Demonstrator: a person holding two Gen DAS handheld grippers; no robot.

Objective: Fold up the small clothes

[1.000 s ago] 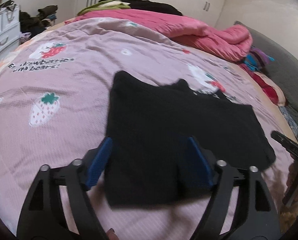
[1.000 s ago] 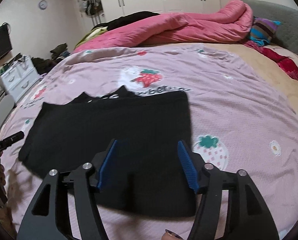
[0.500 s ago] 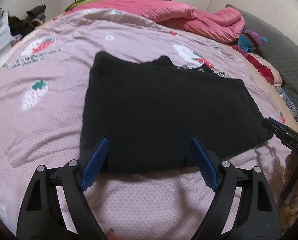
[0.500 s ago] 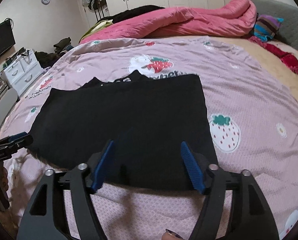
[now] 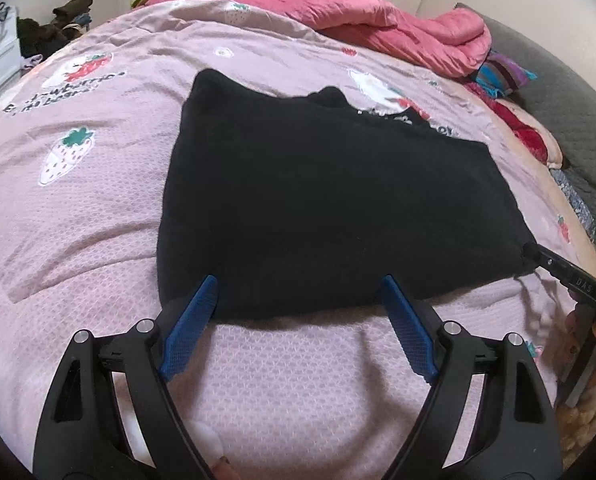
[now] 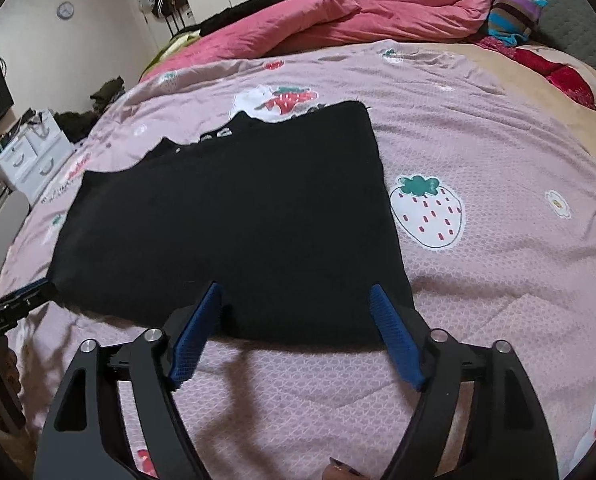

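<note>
Two grippers hang over the bed with blue-padded jaws spread wide and empty. Across the middle of both frames a black garment (image 5: 330, 200) lies flat on the pink strawberry-print bedspread (image 5: 78, 208). At lower centre the left gripper (image 5: 298, 300) sits at its near hem, as does the right gripper (image 6: 296, 304). A pink duvet (image 6: 358, 12) is bunched along the top.

bedspread (image 5: 98, 240): "strawberries", partly legible | right tongs (image 5: 578, 284): "DAS" on the finger
</note>
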